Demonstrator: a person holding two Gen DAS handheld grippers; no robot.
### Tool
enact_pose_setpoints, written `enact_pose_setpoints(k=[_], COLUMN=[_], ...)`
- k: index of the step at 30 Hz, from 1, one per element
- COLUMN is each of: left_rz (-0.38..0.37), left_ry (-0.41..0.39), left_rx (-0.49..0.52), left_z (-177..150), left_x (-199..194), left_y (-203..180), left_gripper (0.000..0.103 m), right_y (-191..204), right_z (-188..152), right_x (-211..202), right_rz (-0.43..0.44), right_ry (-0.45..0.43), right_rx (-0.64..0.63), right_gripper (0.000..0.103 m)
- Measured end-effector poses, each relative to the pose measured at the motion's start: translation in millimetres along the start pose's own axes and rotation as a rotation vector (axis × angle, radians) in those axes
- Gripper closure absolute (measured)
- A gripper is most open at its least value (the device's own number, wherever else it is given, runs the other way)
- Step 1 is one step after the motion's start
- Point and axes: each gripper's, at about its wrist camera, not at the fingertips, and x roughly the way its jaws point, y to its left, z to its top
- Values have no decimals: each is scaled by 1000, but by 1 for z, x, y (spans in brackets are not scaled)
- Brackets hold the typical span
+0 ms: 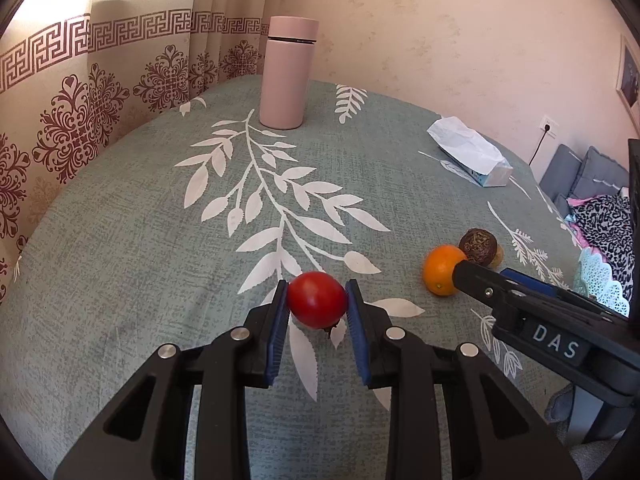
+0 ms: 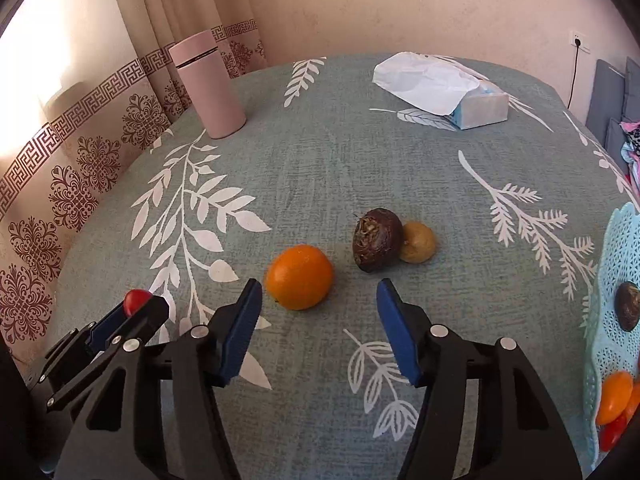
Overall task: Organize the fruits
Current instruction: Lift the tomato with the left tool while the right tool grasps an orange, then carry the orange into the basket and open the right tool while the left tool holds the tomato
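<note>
My left gripper (image 1: 317, 300) is shut on a red tomato (image 1: 317, 299), holding it just above the table; it also shows in the right wrist view (image 2: 136, 301). My right gripper (image 2: 319, 308) is open and empty, just short of an orange (image 2: 299, 277), which also shows in the left wrist view (image 1: 440, 269). Behind the orange lie a dark brown passion fruit (image 2: 377, 244) and a small tan fruit (image 2: 418, 242), touching each other. A light blue lattice tray (image 2: 612, 272) at the right edge holds a dark fruit (image 2: 627, 306), an orange fruit (image 2: 614, 396) and a red one (image 2: 612, 432).
A pink flask (image 1: 288, 74) stands at the far side of the green leaf-print tablecloth (image 1: 140, 240). A tissue pack (image 2: 444, 88) lies at the back right. Patterned curtains (image 1: 80, 120) hang to the left. A bed or sofa with cushions (image 1: 580, 176) is beyond the table's right edge.
</note>
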Motion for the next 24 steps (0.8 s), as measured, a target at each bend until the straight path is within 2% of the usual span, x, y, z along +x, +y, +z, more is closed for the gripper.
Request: enact_pose_setpoints(k=[8, 11, 20, 24], left_rz=[12, 11, 11, 12], left_ry=[12, 17, 14, 17], left_rx=[-1, 1, 12, 15], left_z=[-1, -1, -2, -2], left_x=[3, 4, 4, 5], left_y=[-1, -2, -3, -4], left_gripper=[75, 74, 75, 75], right_y=[9, 10, 3, -11], right_z=[8, 5, -14, -21], right_x=[29, 29, -19, -40], right_rz=[3, -2, -34, -35], right_ry=[48, 44, -34, -66], right_rx=[-14, -22, -19, 38], right_gripper=[60, 60, 60, 60])
